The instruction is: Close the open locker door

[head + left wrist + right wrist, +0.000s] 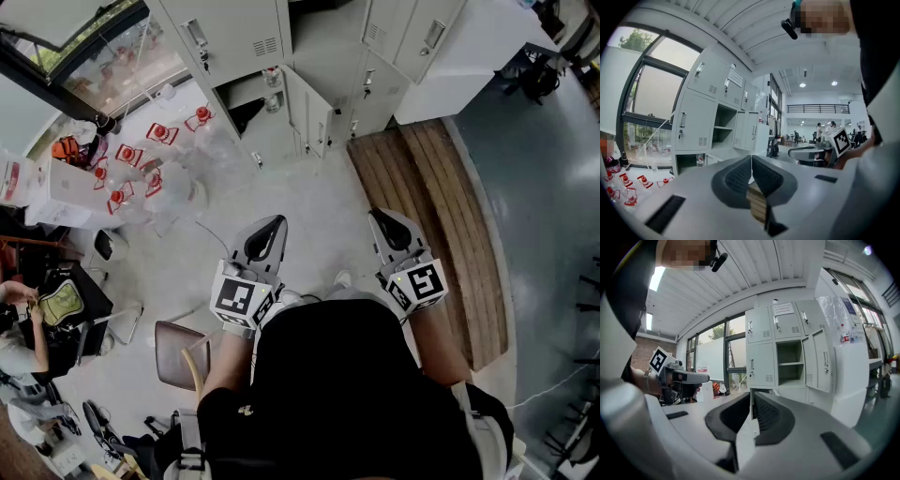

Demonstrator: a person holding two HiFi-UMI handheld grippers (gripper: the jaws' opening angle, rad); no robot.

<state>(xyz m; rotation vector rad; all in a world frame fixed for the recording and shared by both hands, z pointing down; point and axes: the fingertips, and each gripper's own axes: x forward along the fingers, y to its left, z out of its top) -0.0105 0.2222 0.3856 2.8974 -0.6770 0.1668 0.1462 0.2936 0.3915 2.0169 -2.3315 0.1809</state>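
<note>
A bank of grey lockers [244, 37] stands ahead of me. One compartment [267, 89] is open, with bottles inside, and its door [309, 112] swings out toward me. My left gripper [277, 222] and right gripper [379, 217] are held side by side above the floor, well short of the door, both shut and holding nothing. In the left gripper view the jaws [751, 159] meet, with the open shelf bay [724, 126] beyond them. In the right gripper view the jaws [752, 397] are shut, and the open bay [790, 362] and its door [820, 359] lie ahead.
Several clear bottles with red caps [141, 159] litter the floor left of the lockers. A wooden platform [431, 206] runs along the right. A brown chair [178, 352] and a seated person [19, 319] are at the lower left. A window [84, 47] is at the top left.
</note>
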